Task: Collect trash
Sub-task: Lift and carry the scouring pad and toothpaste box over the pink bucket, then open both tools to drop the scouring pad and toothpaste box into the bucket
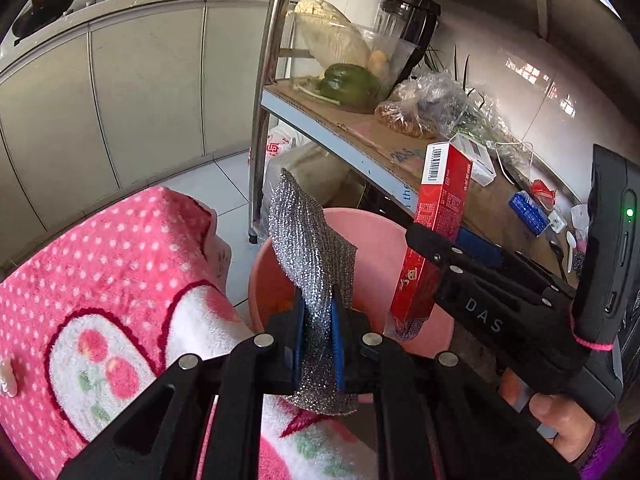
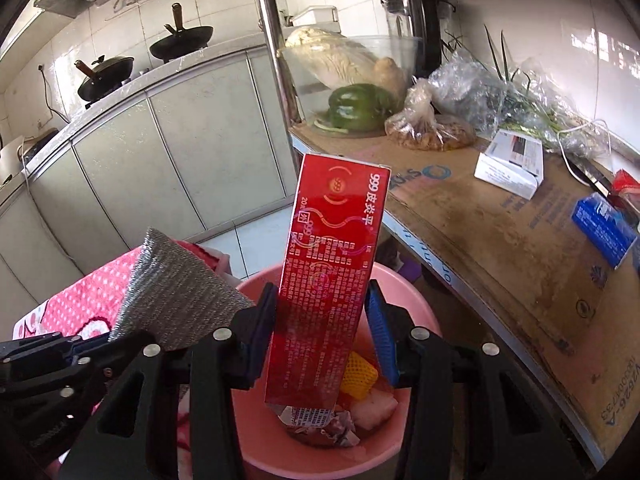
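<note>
My left gripper (image 1: 318, 320) is shut on a silver mesh scouring cloth (image 1: 308, 232), which stands up between its blue pads over the near rim of a pink bin (image 1: 372, 220). In the left wrist view the right gripper (image 1: 440, 248) comes in from the right, holding a red carton (image 1: 436, 216) upright. In the right wrist view that gripper (image 2: 324, 320) is shut on the red carton (image 2: 332, 240) directly above the pink bin (image 2: 400, 280). The bin holds a yellow foam net (image 2: 360, 372) and crumpled scraps. The silver cloth (image 2: 176, 292) and left gripper (image 2: 94, 346) sit at the lower left.
A pink dotted blanket (image 1: 100, 280) lies left of the bin. A metal shelf lined with cardboard (image 2: 500, 240) stands on the right with a white box (image 2: 512, 164), a blue box (image 2: 604, 228), a green pepper (image 2: 356, 108) and bagged food. Its steel leg (image 1: 260, 140) rises behind the bin.
</note>
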The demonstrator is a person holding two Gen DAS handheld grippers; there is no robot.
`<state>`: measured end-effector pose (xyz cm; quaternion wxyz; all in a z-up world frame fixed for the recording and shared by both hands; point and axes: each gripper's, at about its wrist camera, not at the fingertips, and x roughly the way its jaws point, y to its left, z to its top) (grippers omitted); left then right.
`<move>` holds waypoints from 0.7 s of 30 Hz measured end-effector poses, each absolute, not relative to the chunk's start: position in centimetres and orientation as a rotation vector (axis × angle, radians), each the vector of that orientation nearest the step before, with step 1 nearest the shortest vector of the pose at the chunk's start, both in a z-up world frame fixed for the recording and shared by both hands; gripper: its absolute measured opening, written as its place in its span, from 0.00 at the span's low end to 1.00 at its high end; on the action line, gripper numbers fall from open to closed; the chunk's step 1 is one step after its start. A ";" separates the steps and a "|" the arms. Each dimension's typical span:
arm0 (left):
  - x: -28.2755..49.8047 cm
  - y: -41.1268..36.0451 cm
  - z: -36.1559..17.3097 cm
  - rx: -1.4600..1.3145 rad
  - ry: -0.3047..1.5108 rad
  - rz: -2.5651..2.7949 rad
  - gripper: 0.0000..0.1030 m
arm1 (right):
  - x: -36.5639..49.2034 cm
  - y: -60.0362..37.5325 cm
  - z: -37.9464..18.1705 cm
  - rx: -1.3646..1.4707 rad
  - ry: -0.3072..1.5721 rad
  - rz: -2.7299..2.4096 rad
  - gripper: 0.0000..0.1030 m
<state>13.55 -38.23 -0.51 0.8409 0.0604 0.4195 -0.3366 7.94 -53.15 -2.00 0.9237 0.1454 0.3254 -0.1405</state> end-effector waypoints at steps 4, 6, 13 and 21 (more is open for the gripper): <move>14.0 -39.6 -2.1 0.152 0.913 -0.710 0.10 | 7.7 -53.5 -2.6 0.295 0.682 -0.301 0.44; 14.1 -40.1 -2.6 0.162 0.920 -0.709 0.10 | 7.6 -53.9 -2.9 0.299 0.689 -0.307 0.44; 14.4 -41.8 -3.6 0.189 0.930 -0.715 0.10 | 7.7 -54.4 -3.7 0.303 0.715 -0.315 0.44; 14.3 -43.0 -4.4 0.222 0.941 -0.720 0.11 | 8.1 -54.6 -5.0 0.292 0.759 -0.322 0.44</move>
